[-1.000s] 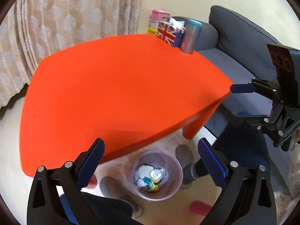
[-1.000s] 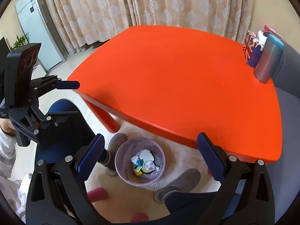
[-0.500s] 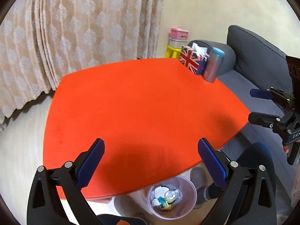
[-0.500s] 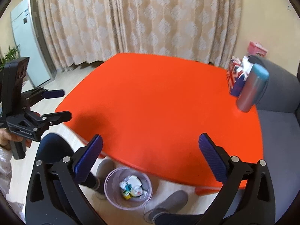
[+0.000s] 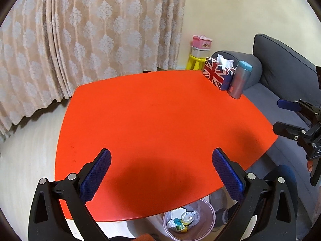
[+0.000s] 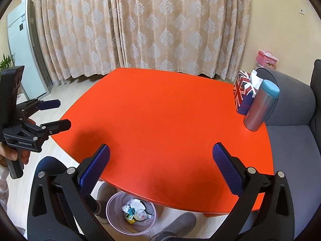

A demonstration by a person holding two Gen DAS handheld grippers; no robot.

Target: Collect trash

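A clear plastic trash bin (image 5: 208,213) stands on the floor under the near edge of the red table (image 5: 160,116). It holds crumpled paper, a can and small wrappers, and it also shows in the right wrist view (image 6: 112,204). My left gripper (image 5: 160,172) is open and empty above the table's near edge. My right gripper (image 6: 160,170) is open and empty, also above the near edge. Each gripper shows in the other's view, the right one (image 5: 289,116) and the left one (image 6: 54,114), both open.
A Union Jack tissue box (image 5: 217,73) and a grey tumbler with a blue lid (image 5: 238,80) stand at the table's far right corner. A grey sofa (image 5: 280,66) lies to the right. Curtains (image 6: 140,30) hang behind. Slippered feet (image 6: 176,223) rest by the bin.
Both grippers have risen and tilted up from looking down at the bin to looking across the table. The bin has slid to the bottom of both views. Both stayed open.
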